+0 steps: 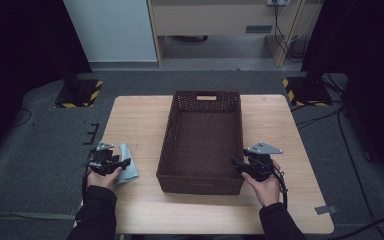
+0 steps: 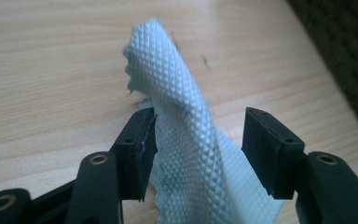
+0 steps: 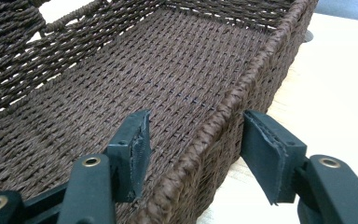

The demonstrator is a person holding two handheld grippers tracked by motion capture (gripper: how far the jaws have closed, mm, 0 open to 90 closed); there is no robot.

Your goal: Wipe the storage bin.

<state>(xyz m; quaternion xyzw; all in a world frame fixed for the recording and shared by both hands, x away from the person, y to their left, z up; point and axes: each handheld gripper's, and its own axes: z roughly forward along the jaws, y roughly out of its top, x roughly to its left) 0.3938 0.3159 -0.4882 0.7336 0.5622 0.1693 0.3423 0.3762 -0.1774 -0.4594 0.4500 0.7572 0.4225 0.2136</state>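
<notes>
A pale blue textured cloth (image 1: 128, 168) lies crumpled on the wooden table (image 1: 190, 212) left of a dark brown wicker basket (image 1: 166, 140). My left gripper (image 1: 114, 161) sits at the cloth near the table's left edge. In the left gripper view the cloth (image 2: 177, 88) rises between the jaws of the left gripper (image 2: 198, 135), leaning on the left pad and clear of the right one. My right gripper (image 1: 239, 165) is at the basket's near right corner. In the right gripper view its jaws (image 3: 193, 140) straddle the basket's right wall (image 3: 223, 116) with gaps on both sides.
The basket holds nothing inside and has a handle slot in its far wall (image 1: 206, 97). Bare tabletop runs in front of the basket and to its right. Beyond the table are dark floor, stand bases with yellow-black stripes (image 1: 77, 93) and cables.
</notes>
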